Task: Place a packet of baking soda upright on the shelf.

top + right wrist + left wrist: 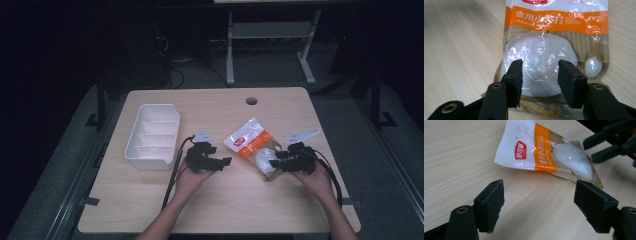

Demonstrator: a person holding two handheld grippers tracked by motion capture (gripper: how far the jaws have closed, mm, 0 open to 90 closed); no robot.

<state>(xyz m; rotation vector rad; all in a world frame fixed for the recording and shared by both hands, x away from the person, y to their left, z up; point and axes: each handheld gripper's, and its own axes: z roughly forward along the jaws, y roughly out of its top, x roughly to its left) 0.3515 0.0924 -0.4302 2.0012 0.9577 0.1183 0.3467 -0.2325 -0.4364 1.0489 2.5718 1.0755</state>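
— So which way does the bag [255, 148] lie?
— Mid-table, long axis ten to four o'clock, powder end toward my right gripper [540, 82], half closed astride it, no visible squeeze. My left gripper [539, 207] gapes empty.

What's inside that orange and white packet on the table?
Through the clear part of the packet a mound of white powder shows, with a small lump beside it. The printed orange and white upper part hides whatever lies behind it.

A dim lab or test room: one pale wooden surface [215, 200] on grey carpet, a bare metal desk frame [270, 45] at twelve o'clock.
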